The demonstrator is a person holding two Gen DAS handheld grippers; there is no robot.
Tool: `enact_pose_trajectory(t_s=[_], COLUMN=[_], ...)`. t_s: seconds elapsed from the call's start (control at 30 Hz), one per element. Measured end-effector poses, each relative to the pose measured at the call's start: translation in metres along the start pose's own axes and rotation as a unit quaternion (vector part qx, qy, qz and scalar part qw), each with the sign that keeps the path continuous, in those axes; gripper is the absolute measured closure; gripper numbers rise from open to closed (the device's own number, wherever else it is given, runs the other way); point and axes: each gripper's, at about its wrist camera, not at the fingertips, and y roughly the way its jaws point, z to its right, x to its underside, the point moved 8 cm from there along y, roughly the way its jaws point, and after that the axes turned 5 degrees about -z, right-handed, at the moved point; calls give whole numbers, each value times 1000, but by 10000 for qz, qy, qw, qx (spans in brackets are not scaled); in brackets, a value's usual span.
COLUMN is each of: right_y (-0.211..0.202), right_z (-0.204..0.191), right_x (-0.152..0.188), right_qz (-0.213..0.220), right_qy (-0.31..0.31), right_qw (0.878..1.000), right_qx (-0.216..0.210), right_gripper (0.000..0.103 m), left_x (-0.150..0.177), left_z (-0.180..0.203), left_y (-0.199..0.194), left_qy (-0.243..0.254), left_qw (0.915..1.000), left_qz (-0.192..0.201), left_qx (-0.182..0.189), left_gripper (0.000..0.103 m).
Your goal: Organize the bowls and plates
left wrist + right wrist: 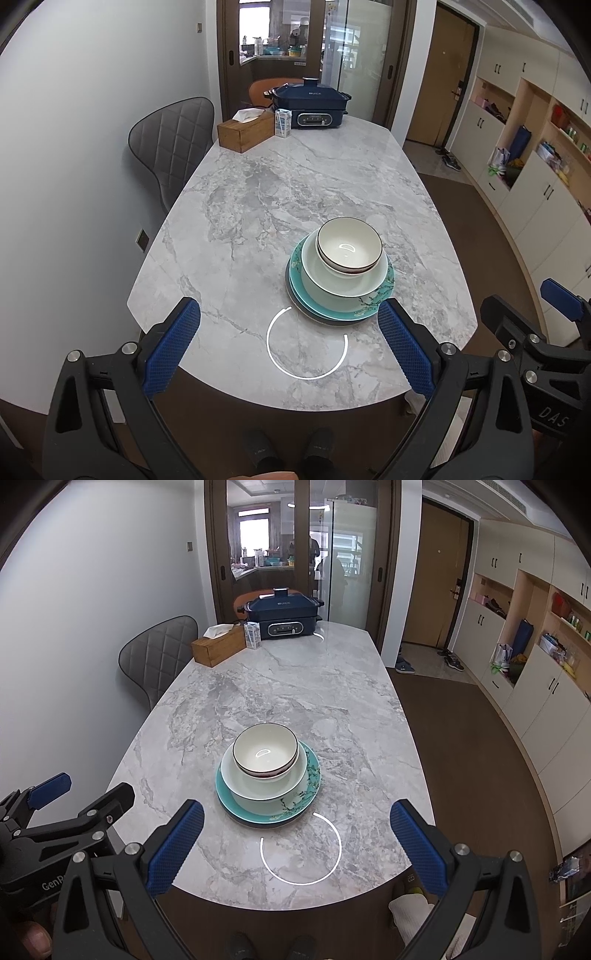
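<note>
Hovering above the near end of the table (258, 192), both grippers empty. Left gripper (290, 347) hanging with jaws wide apart, nothing between them. Right gripper (297, 843) doing the same, jaws spread, gripping nothing.

Sitting at about 1 o'clock from the left gripper and 11 o'clock from the right: the stack. Small white bowl (349, 245) with a dark rim resting on top, nested in a larger pale bowl (341, 278), that one sitting on a teal plate (373, 301) with a flower-branch pattern; looking like a dark plate underneath, only its edge showing. Everything stacked, nothing touched by either gripper.

Far off at 12 o'clock: a blue cooker (314, 103), a wooden tissue box (245, 131), a small carton (282, 123), well apart from the stack.

Judging the step: either finishing up, the pile looking sorted by size, or just starting. Calling, if continuing, for closing in on the rim of the top bowl, one side of the jaws inside and one outside, lifting gently.
</note>
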Motion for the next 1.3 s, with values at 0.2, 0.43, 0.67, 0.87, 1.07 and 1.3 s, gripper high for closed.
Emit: enact_pose_trajectory(t_s=[0.2,0.43,0.67,0.87,1.07,1.3], right_y=[0,2,2,2,2,3], right_z=[2,2,4,5,4,3], right_x=[-1,-2,-3,-3,-3,-3], right_qz=[-5,-12,-12,-14,-17,-23], right_qy=[0,4,-6,-10,-9,7], right_qw=[10000,10000,10000,10000,10000,10000], right_qx=[-13,-17,-15,-24,-22,-12], right_gripper=[0,0,0,0,0,0], left_x=[-1,0,0,-2,-2,-3], left_z=[1,2,3,1,0,0], left_y=[-1,-2,-1,0,0,1], left_qy=[-13,-15,-9,20,25,31], left_qw=[10000,10000,10000,10000,10000,10000], left_qz=[11,7,4,3,-6,-10], left_qx=[-13,-22,-12,12,22,23], left_gripper=[5,5,5,5,5,5])
